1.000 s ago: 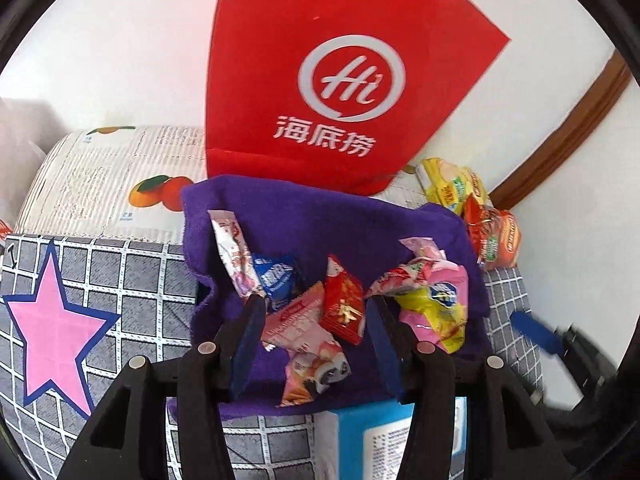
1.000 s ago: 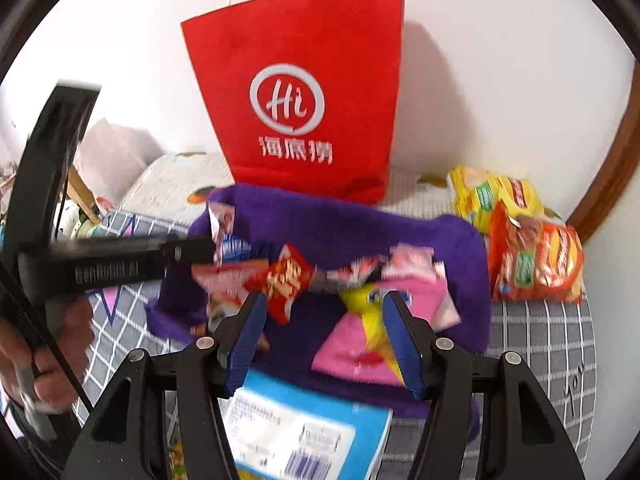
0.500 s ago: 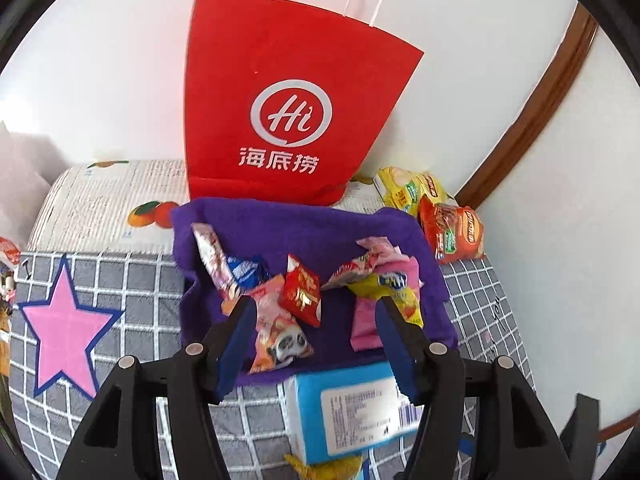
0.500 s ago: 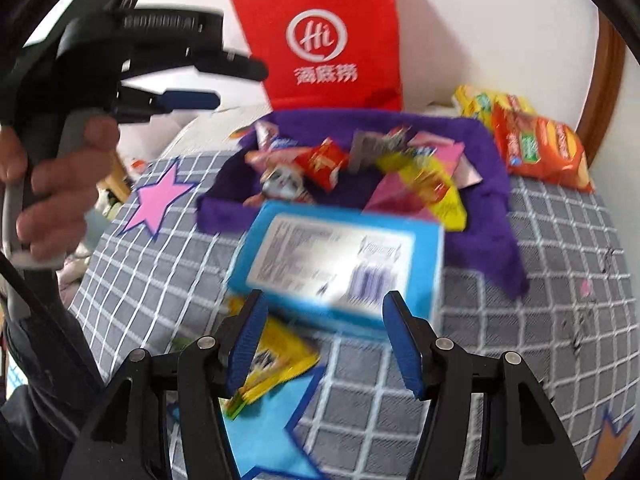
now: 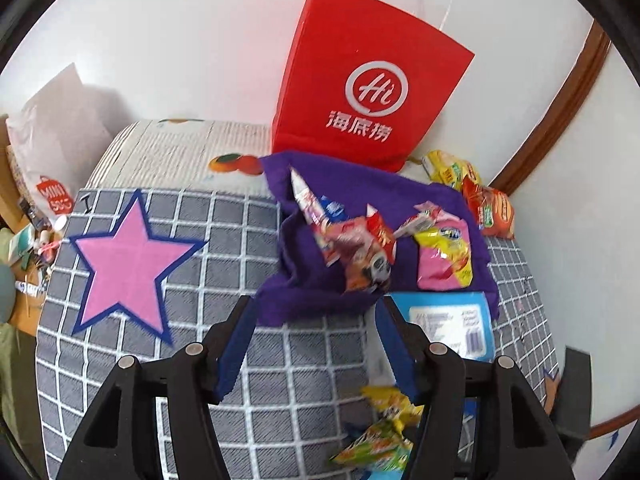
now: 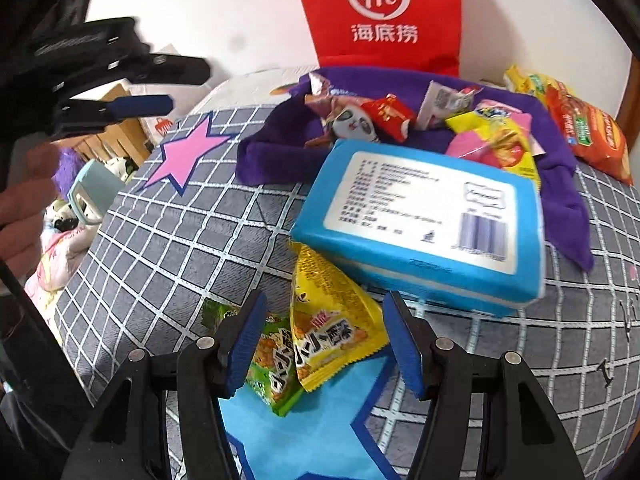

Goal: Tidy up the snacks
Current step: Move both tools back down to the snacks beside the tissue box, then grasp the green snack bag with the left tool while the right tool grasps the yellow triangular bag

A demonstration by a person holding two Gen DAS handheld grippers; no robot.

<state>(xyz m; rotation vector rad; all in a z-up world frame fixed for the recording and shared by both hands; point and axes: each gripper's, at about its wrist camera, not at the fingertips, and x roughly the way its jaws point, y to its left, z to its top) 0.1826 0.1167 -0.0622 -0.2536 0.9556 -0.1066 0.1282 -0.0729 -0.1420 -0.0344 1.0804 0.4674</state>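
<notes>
Two snack packets, a yellow packet (image 6: pixel 332 320) and a green packet (image 6: pixel 272 364), lie overlapping on the grid-patterned cover (image 6: pixel 180 248) directly between and just ahead of the right gripper (image 6: pixel 322 344). Its jaws stand apart, one blue pad on each side of the pair, and neither pad presses on the wrapping as far as can be seen. Nothing is held.

Beyond these packets, further ahead of the right gripper, a blue box (image 6: pixel 424 216) rests with its far edge against a purple cloth (image 6: pixel 560 160). The cloth carries a loose heap of small snacks (image 6: pixel 380 116), among them a red sachet, a panda-print packet and a pink and yellow one. Behind the cloth a red paper bag (image 6: pixel 384 12) stands upright against the wall, and two orange and yellow snack bags (image 6: pixel 584 132) lie off the cloth, ahead and to the right.

In its own view the left gripper (image 5: pixel 312 344) is empty, jaws apart, over bare cover short of the near edge of the cloth. The same two packets show blurred under its right finger. In the right view it is held by a hand (image 6: pixel 24 216) well off to the left.

Judgement: the step in hand is collection of the stray packets, with the cloth as the apparent gathering place. The next move calls for the right gripper to lower, close on a single packet rather than both, then carry it forward over the box. Thin foil may slip or buckle under the pads.
</notes>
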